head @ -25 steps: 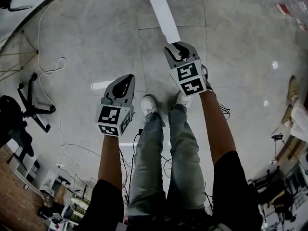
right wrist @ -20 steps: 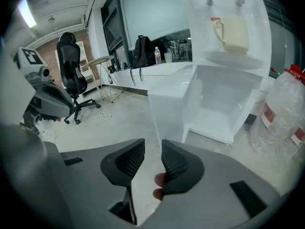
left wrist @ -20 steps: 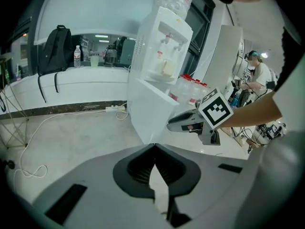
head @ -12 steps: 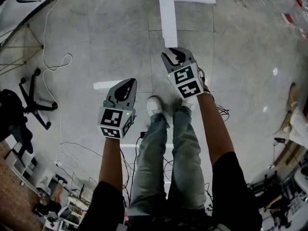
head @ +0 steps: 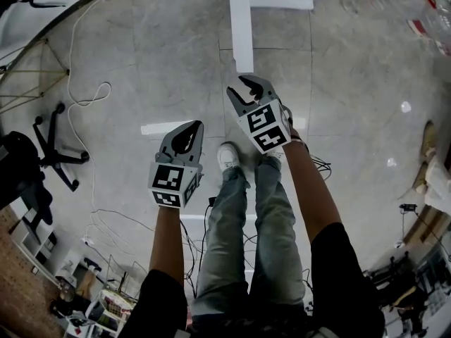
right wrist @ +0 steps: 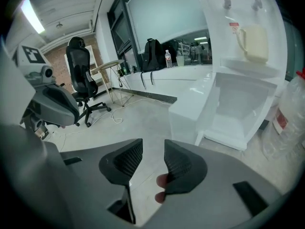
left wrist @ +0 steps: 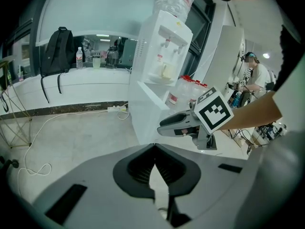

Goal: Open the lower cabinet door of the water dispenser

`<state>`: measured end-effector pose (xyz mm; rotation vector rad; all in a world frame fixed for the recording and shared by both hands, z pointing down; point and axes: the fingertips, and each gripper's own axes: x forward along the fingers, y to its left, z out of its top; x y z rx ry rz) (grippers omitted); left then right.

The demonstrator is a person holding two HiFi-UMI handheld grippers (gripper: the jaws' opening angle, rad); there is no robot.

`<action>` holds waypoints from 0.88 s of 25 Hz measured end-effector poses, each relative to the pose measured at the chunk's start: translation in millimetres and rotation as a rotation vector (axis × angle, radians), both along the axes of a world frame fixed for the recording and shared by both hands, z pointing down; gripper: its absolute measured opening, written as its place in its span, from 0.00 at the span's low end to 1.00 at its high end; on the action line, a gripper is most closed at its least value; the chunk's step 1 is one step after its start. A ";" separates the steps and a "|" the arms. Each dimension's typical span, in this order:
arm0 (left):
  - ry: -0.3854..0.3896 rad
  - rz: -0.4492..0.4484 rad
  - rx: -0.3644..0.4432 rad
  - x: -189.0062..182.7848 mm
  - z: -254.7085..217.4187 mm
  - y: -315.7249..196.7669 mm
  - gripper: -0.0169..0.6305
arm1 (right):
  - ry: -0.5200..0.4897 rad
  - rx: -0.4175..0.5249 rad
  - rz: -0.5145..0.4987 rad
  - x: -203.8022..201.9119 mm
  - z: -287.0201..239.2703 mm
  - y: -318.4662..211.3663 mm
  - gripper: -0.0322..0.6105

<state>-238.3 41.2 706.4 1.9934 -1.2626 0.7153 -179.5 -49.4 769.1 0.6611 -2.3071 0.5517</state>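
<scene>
The white water dispenser (right wrist: 240,37) stands with its lower cabinet (right wrist: 238,111) showing an empty white inside. Its door (right wrist: 193,111) hangs swung out to the left; in the head view the door (head: 240,20) is a narrow white strip on edge. My right gripper (right wrist: 152,144) sits just short of the door's free end, also seen as right gripper (head: 244,83). Its jaws are opening and nothing is between them. My left gripper (left wrist: 155,146) hangs beside it to the left, left gripper (head: 192,127), shut and empty.
Water bottles (right wrist: 286,123) stand right of the dispenser. A black office chair (right wrist: 81,80) and a folding stand (right wrist: 112,82) are at the left, with white cables (head: 84,94) on the grey tiled floor. My own feet (head: 229,157) are just under the grippers.
The right gripper has let go of the door's edge and drawn back a little, its jaws spreading. The door now points straight out. The left gripper has drifted slightly up.
</scene>
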 end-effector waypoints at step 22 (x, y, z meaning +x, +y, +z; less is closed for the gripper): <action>0.043 -0.014 0.078 35.7 -167.6 -22.4 0.05 | -0.043 0.016 0.233 65.0 -196.8 21.9 0.08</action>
